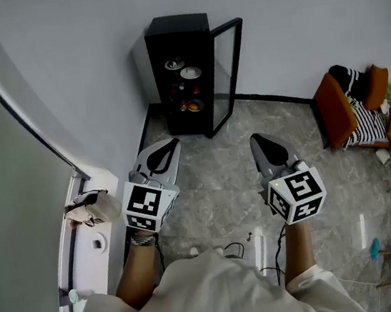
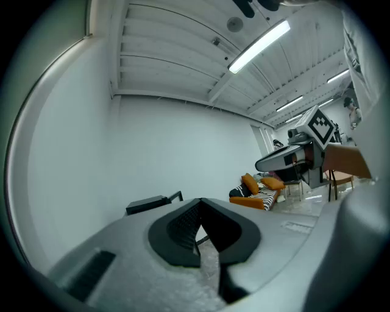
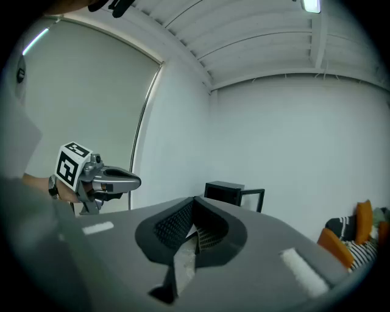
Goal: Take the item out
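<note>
While both tools point toward the tall black cabinet (image 1: 176, 26) at twelve o'clock in the head view, its glass door (image 1: 228, 68) stands swung open toward one o'clock. Small white dishes (image 1: 190, 72) sit on its shelves, the lowest bearing something orange. At seven o'clock of the cabinet, the left gripper (image 1: 171, 146) has its jaws pressed together, empty. At five o'clock, the right gripper (image 1: 257, 139) is likewise closed on nothing. Both are well apart from the cabinet. An orange chair (image 1: 334, 114) stands at three o'clock.
</note>
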Demonstrator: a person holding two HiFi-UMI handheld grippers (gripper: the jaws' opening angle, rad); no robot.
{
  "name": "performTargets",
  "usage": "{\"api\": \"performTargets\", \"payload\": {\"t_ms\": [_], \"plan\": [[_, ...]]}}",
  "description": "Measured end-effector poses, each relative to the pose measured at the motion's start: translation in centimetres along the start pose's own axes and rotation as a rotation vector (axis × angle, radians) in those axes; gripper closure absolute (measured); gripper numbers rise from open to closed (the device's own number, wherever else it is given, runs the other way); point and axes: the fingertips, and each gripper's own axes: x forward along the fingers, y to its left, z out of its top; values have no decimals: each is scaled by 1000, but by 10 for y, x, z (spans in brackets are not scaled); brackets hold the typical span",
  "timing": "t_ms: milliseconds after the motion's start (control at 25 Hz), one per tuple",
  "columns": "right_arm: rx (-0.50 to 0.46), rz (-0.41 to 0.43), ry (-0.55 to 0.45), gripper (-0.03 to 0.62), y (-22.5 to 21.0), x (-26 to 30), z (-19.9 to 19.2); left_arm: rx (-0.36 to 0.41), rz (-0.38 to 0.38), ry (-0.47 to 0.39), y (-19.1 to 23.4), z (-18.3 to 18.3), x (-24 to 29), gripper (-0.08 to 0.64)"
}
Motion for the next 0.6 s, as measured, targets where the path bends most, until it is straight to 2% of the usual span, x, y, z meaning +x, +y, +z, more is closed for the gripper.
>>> {"api": "performTargets", "payload": {"t_ms": [200, 600], "plan": [[65, 31, -20, 586, -12, -3, -1, -7, 13, 8, -7, -1, 9, 555], [66, 57, 18, 586, -32, 25, -17, -24, 31, 25, -2, -15, 33, 555]]}}
